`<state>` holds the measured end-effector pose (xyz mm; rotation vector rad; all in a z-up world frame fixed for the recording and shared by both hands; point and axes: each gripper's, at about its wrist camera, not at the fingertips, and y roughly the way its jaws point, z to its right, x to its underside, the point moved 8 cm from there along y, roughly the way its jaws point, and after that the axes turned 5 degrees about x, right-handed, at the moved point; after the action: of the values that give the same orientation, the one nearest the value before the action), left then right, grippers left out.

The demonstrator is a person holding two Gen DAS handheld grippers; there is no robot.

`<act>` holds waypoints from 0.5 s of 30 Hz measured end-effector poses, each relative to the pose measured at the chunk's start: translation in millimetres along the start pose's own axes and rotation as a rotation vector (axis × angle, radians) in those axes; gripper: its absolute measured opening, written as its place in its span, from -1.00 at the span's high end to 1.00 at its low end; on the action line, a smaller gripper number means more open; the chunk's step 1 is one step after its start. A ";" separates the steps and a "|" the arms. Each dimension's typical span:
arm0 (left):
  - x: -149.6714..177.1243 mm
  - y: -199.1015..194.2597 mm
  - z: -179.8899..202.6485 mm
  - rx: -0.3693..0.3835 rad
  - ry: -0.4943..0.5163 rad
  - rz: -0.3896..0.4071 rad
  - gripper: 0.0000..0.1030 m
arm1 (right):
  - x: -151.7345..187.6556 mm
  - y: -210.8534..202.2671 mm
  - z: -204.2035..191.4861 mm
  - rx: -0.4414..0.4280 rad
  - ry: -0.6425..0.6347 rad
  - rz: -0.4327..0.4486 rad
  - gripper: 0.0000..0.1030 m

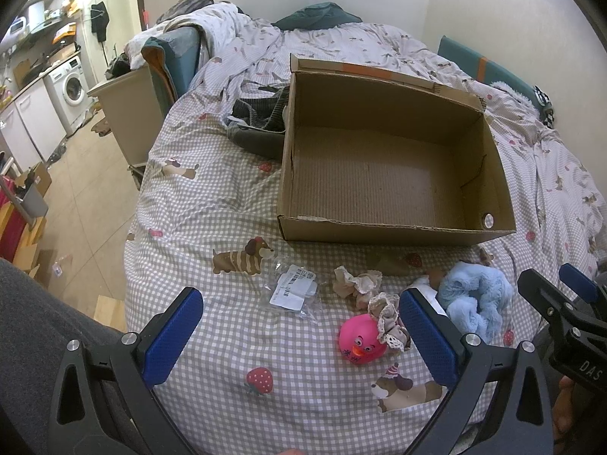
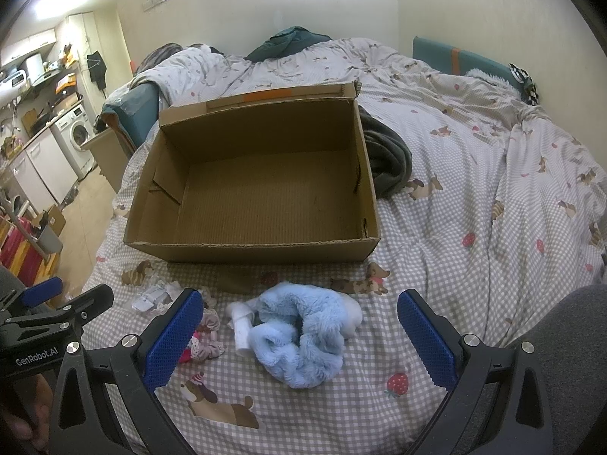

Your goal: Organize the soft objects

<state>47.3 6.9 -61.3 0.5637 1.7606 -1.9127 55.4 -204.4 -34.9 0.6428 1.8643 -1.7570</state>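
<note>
An open empty cardboard box (image 1: 394,231) (image 2: 250,252) sits on the checked bedspread. In front of it lie a fluffy light-blue plush item (image 1: 474,303) (image 2: 303,337), beige lace-trimmed scrunchies (image 1: 356,282) (image 2: 208,345), a pink rubber duck (image 1: 360,339) and a clear plastic bag with a label (image 1: 292,292) (image 2: 151,297). My left gripper (image 1: 301,335) is open and empty above the duck and bag. My right gripper (image 2: 299,335) is open and empty, its fingers to either side of the blue plush.
A dark grey garment (image 1: 258,129) (image 2: 387,159) lies beside the box. Crumpled duvet and pillows (image 1: 303,41) fill the far bed. The bed edge drops to the floor at left, with a washing machine (image 1: 74,89) and clutter beyond.
</note>
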 end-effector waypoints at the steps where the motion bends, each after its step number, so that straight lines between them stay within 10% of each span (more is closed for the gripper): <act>1: 0.0 0.0 -0.1 0.000 0.000 0.000 -1.00 | 0.0 -0.1 0.2 0.000 0.001 0.000 -1.00; 15: -0.3 -0.1 -0.7 0.001 -0.002 0.000 -1.00 | -0.4 0.4 -0.2 -0.001 0.002 -0.001 -1.00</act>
<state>47.4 7.7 -61.1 0.5622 1.7590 -1.9133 56.0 -204.2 -34.9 0.6432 1.8671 -1.7560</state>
